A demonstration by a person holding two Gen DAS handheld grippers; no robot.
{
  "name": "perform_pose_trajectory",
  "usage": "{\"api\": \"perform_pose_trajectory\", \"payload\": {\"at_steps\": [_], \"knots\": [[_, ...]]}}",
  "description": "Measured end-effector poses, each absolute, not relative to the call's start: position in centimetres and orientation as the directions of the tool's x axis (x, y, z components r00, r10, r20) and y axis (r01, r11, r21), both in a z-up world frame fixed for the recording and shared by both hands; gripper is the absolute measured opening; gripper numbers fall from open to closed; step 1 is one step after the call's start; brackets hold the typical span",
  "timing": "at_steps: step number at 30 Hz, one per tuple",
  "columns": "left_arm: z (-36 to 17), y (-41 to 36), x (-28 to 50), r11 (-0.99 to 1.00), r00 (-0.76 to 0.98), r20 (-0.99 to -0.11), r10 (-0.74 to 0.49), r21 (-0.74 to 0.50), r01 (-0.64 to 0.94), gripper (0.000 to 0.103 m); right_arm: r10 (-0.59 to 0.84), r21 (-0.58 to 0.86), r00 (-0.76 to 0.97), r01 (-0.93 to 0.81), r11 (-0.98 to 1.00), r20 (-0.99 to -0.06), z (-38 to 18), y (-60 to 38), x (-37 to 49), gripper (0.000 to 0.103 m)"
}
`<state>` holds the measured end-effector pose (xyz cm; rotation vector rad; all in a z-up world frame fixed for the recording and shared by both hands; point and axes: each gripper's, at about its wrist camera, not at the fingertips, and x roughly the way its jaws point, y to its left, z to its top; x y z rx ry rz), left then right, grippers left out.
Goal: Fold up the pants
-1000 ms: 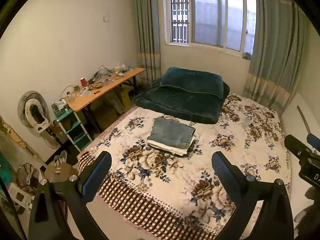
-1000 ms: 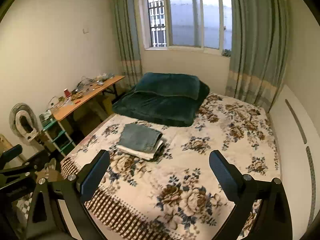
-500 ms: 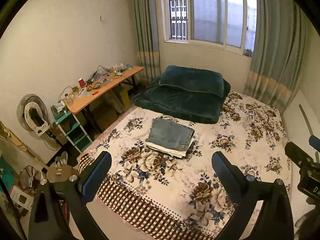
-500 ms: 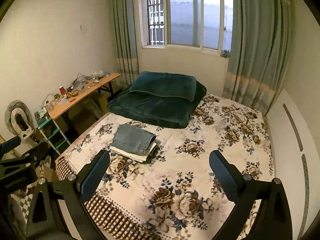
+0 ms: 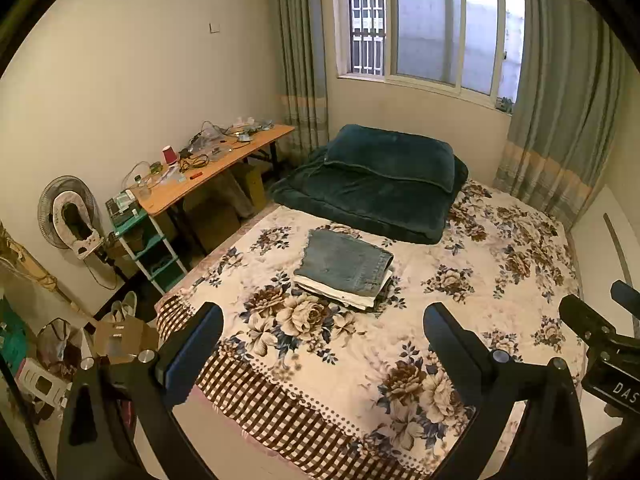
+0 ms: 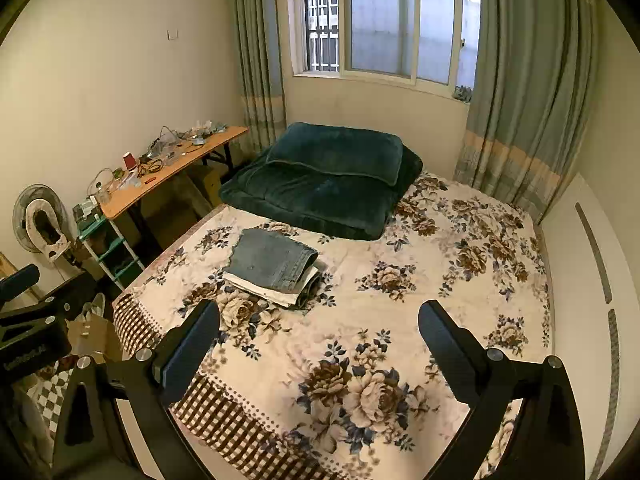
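A stack of folded pants lies on the left half of the floral bed point(image 5: 460, 320), blue jeans point(image 5: 346, 262) on top, a white pair and a dark pair under them. The stack also shows in the right wrist view point(image 6: 274, 264). My left gripper point(image 5: 322, 344) is open and empty, held well back above the bed's foot. My right gripper point(image 6: 320, 340) is open and empty, also far back from the stack. The bed shows in the right wrist view too point(image 6: 440, 300).
A folded dark green quilt with a pillow point(image 5: 376, 184) lies at the bed's head under the window. A cluttered wooden desk point(image 5: 212, 168), a green shelf point(image 5: 148, 248) and a fan point(image 5: 66, 212) stand along the left wall. A white panel point(image 6: 580, 280) runs along the right.
Both grippers have drawn back and risen from the bed, so the folded stack looks smaller and farther. Both stay open and empty.
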<state>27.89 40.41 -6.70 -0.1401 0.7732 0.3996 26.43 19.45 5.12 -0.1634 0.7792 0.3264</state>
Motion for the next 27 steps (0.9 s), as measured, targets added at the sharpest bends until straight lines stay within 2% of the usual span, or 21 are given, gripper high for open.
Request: {"api": "perform_pose_trajectory", "payload": {"at_steps": [27], "knots": [[-6.5, 40.7, 26.3, 0.91, 0.642, -0.699, 0.313, 0.027, -0.415, 0.102, 0.26, -0.007, 0.655, -0.376, 0.927, -0.709, 4.2, 21.0, 24.7, 0.101]]}}
